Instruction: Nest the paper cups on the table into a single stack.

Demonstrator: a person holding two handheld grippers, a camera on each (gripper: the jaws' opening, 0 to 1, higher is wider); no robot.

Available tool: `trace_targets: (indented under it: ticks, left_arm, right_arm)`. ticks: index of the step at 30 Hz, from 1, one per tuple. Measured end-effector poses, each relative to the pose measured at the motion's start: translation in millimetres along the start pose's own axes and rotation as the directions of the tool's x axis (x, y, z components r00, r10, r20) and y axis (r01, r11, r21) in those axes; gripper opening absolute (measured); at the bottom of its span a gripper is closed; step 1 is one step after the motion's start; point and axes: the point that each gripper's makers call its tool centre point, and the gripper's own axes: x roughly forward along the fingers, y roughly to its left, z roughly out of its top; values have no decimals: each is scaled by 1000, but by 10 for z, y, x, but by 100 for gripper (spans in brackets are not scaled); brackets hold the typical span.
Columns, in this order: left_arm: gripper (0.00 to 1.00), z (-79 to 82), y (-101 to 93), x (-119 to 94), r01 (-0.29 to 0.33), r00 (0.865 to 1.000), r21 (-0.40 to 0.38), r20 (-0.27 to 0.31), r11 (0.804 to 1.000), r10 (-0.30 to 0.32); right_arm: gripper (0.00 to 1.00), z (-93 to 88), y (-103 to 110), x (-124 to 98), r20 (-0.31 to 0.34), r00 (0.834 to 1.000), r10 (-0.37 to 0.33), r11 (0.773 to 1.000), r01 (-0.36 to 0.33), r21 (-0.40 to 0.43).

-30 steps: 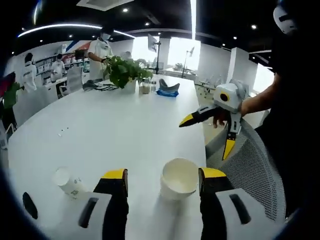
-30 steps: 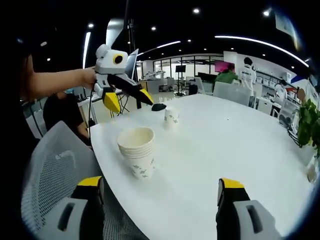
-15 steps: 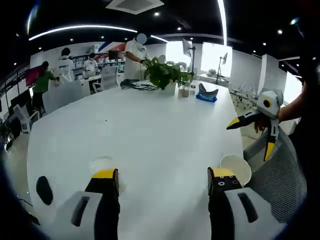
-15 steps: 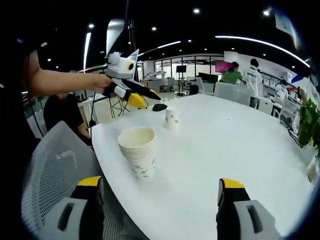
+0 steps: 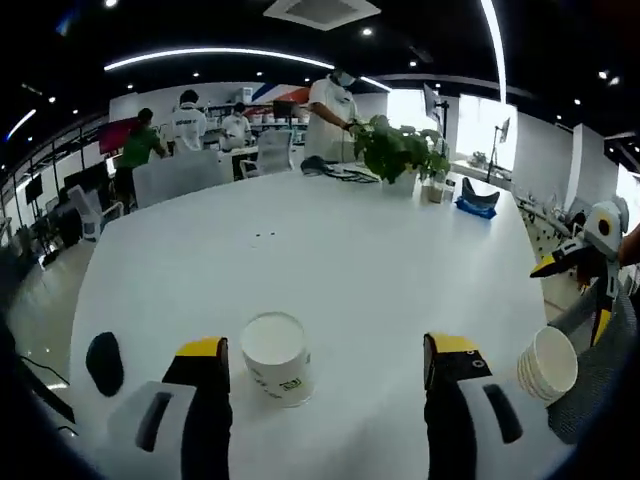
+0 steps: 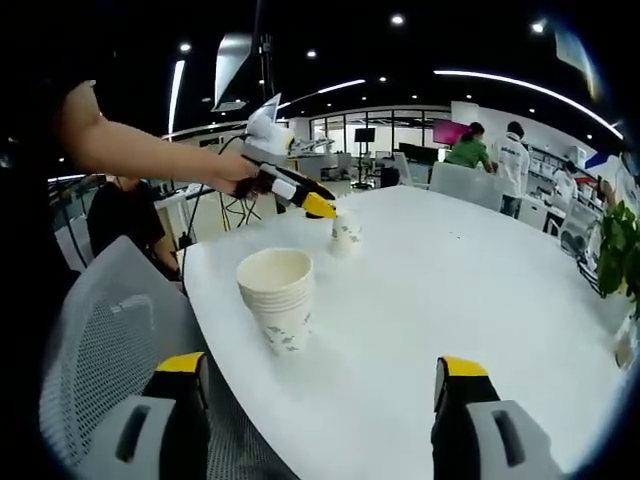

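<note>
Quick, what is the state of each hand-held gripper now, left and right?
Left hand-held gripper: open, holding nothing, around the single white paper cup.
Right hand-held gripper: open, empty.

In the left gripper view, the single paper cup (image 5: 274, 355) stands upright between the spread jaws of the left gripper (image 5: 325, 362), with a gap on each side and no object behind it. The white table (image 5: 330, 250) is bare through the centre of the frame; the potted plant (image 5: 398, 152) and small items occupy only the upper right. A black object (image 5: 103, 362) lies at lower left. The cup stack (image 5: 545, 364) stands at the lower right table edge, beside a mesh chair (image 5: 600, 365). In the right gripper view, open table surrounds the stack (image 6: 276, 298).
</note>
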Motion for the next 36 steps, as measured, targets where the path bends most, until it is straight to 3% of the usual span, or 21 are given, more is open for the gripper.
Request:
trace_targets:
  ticks: [8,11,15,20,23,26,33,36]
  left_arm:
    - [72,-131,338,174,-84,996,-101,-22,991,82]
    - [72,-192,395,240,-117,993,-81,-41,990,114]
    - [65,-259,490,353,-118,992,-78,-53,990,114]
    - [61,-248,548,377,-135,990,-31,-52,990,133]
    - [53,-269,521,384,-121,990,-28,-70,992,118]
    - [50,-327,565,392,-149,984,-5,-96,989,148]
    - [36,-348,522,409,-128,987,-17,-103,992,125]
    - [36,-367,529,424,-128,987,-13,-103,992,126]
  right_arm:
    - [94,17,-18,-10,9,1000,-12,1000,12,-2]
    - [94,5,-27,-10,6,1000,-12,1000,12,-1]
    - [93,-5,-31,-8,5,1000,-11,1000,11,-1]
    - [93,-15,-38,-6,0,1000,-15,1000,15,-7]
    - [92,-25,-48,-5,-5,1000,-20,1000,20,-11]
    - [92,-25,-62,-5,-2,1000,-23,1000,23,-1]
    - [92,-40,-62,3,-12,1000,-24,1000,24,-3]
    - [91,-40,-67,1,-11,1000,-27,1000,27,0]
